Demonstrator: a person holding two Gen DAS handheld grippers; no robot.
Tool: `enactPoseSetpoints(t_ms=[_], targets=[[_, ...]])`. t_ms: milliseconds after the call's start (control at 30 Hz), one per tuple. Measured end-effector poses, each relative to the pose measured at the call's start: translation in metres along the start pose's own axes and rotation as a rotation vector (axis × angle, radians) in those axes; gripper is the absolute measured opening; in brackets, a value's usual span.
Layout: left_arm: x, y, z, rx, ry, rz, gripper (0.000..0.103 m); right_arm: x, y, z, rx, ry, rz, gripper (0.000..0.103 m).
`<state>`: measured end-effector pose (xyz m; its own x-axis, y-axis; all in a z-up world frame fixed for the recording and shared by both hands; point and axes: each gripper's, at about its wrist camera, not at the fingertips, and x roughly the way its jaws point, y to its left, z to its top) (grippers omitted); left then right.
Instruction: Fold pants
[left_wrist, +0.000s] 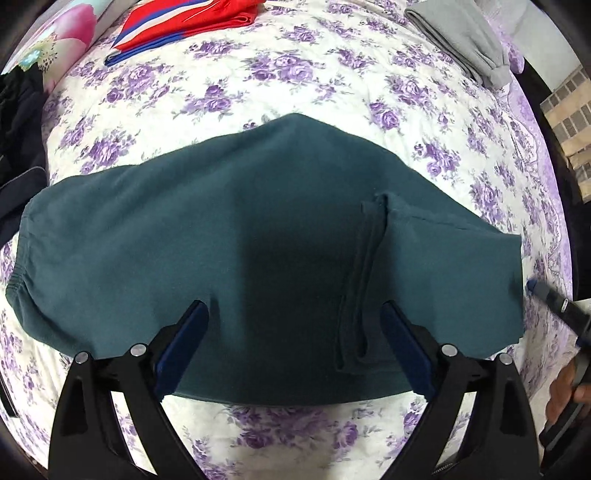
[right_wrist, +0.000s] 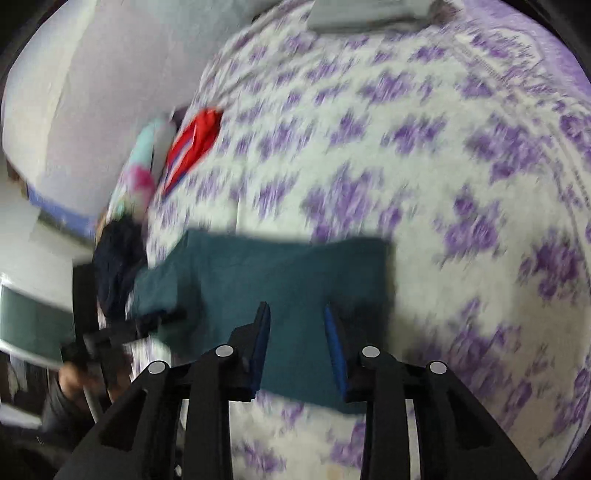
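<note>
Dark teal pants (left_wrist: 229, 236) lie folded flat on the floral bedspread (left_wrist: 295, 74), waistband at the left, a pocket seam near the right. My left gripper (left_wrist: 295, 310) is open and empty, fingers spread just above the pants' near edge. My right gripper (right_wrist: 297, 310) is open and empty over the pants (right_wrist: 288, 273) in the blurred right wrist view. It also shows in the left wrist view (left_wrist: 543, 291) beside the pants' right edge. The left gripper shows at the left in the right wrist view (right_wrist: 170, 317).
Folded red and blue clothing (left_wrist: 184, 26) lies at the far left of the bed. Folded grey pants (left_wrist: 461, 40) lie at the far right. Dark clothes (left_wrist: 18, 129) are piled at the left edge. A pink and teal pillow (left_wrist: 62, 29) is at the back left.
</note>
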<state>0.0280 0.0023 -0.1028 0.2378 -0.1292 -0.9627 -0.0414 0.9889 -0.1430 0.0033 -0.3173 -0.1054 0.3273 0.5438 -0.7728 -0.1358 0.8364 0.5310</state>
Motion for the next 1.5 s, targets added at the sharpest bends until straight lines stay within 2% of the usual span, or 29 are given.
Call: enactPoseSetpoints(t_ms=[67,133,200,233,300,433,500,533,567,633,733,900,1067,1300,1500], targets=[[0.007,-0.002,-0.002,0.01,0.017,0.032,0.091,0.012,-0.005,-0.01,-0.009,0.055,-0.047,0.032],[0.019,0.0,-0.004,-0.006,0.053,0.046,0.094,0.023,-0.015,-0.014,0.002,0.089,-0.095,0.025],[0.018,-0.001,-0.003,-0.014,0.047,0.052,0.096,0.02,-0.018,-0.011,0.021,0.084,-0.074,0.027],[0.016,-0.002,-0.002,-0.012,0.049,0.056,0.096,0.016,-0.016,-0.008,0.017,0.08,-0.069,0.03],[0.012,-0.003,0.001,-0.009,0.057,0.064,0.096,0.009,-0.01,-0.002,-0.011,0.054,-0.06,0.043],[0.001,-0.012,0.013,-0.007,0.016,0.037,0.096,-0.002,-0.009,0.02,0.002,-0.036,-0.025,0.044],[0.004,-0.019,0.022,0.011,0.011,0.063,0.096,0.003,-0.013,0.029,0.024,-0.052,-0.026,0.047],[0.007,-0.021,0.025,0.01,0.007,0.071,0.096,0.008,-0.018,0.033,0.036,-0.055,-0.032,0.052],[0.01,-0.022,0.027,0.006,0.005,0.07,0.096,0.015,-0.021,0.034,0.055,-0.049,-0.046,0.061],[0.024,-0.019,0.029,-0.008,0.025,0.079,0.096,0.035,-0.031,0.034,0.099,-0.009,-0.113,0.064],[0.028,-0.022,0.023,0.008,0.012,0.083,0.098,0.041,-0.019,0.031,0.022,-0.01,-0.16,0.073],[-0.001,-0.014,0.007,0.06,-0.055,0.032,0.097,0.029,0.002,0.029,-0.017,-0.01,-0.123,0.073],[-0.024,0.011,-0.007,-0.005,-0.096,0.034,0.097,0.03,0.021,0.026,-0.071,0.018,-0.139,0.079],[-0.023,0.04,-0.013,-0.095,-0.101,0.045,0.098,0.058,0.025,0.016,-0.115,0.128,-0.295,0.082],[-0.025,0.056,-0.018,-0.121,-0.109,0.033,0.098,0.041,0.041,0.018,-0.139,0.074,-0.318,0.082]])
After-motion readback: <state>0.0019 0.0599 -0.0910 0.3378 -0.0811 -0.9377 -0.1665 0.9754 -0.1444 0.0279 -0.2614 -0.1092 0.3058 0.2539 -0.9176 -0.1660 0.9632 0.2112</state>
